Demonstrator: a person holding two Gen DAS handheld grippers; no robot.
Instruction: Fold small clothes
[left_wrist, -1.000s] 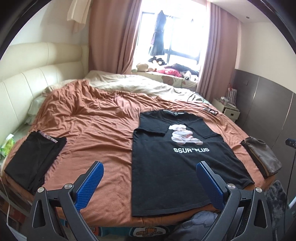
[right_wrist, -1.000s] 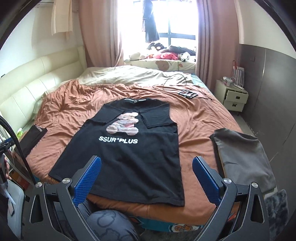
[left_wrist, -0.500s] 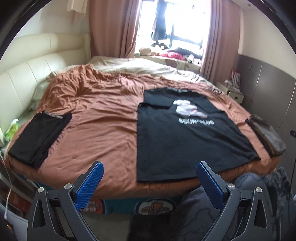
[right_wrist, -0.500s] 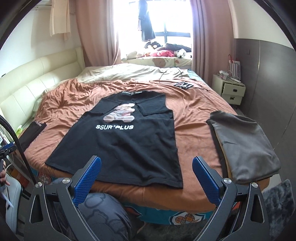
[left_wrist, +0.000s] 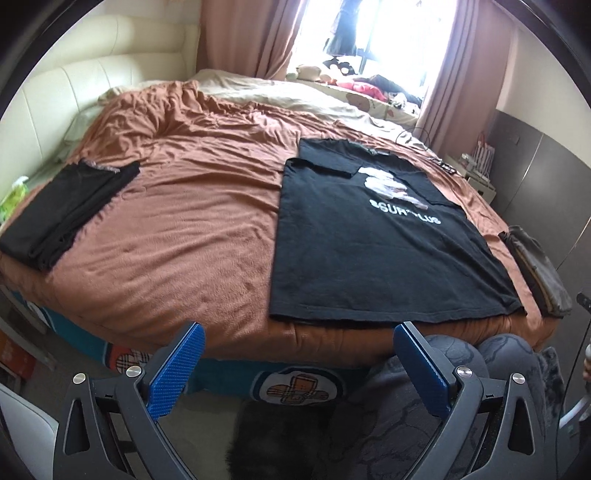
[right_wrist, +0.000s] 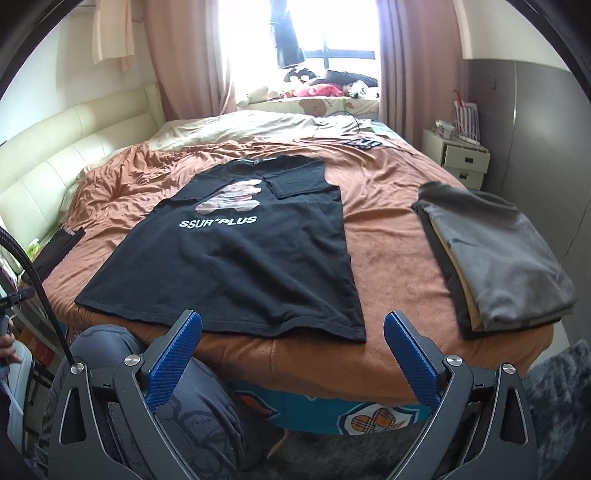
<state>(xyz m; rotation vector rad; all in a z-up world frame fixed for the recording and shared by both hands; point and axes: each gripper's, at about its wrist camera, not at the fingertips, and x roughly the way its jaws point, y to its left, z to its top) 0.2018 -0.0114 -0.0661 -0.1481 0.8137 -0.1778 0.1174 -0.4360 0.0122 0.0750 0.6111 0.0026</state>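
A black T-shirt with a bear print and white lettering lies flat on the brown bedspread, both sleeves folded inward, its hem at the bed's near edge. My left gripper hangs open off the foot of the bed, below and in front of the shirt's hem, holding nothing. In the right wrist view my right gripper is open too, just short of the hem's right corner, with nothing between its blue pads.
A folded black garment lies at the bed's left edge. A folded grey and tan stack sits at the right edge. The person's patterned grey trouser knees press against the bed's foot. A nightstand stands at the right.
Both grippers have pulled back and dropped from above the shirt to below the bed's near edge. Both stayed open, and the shirt has not moved.
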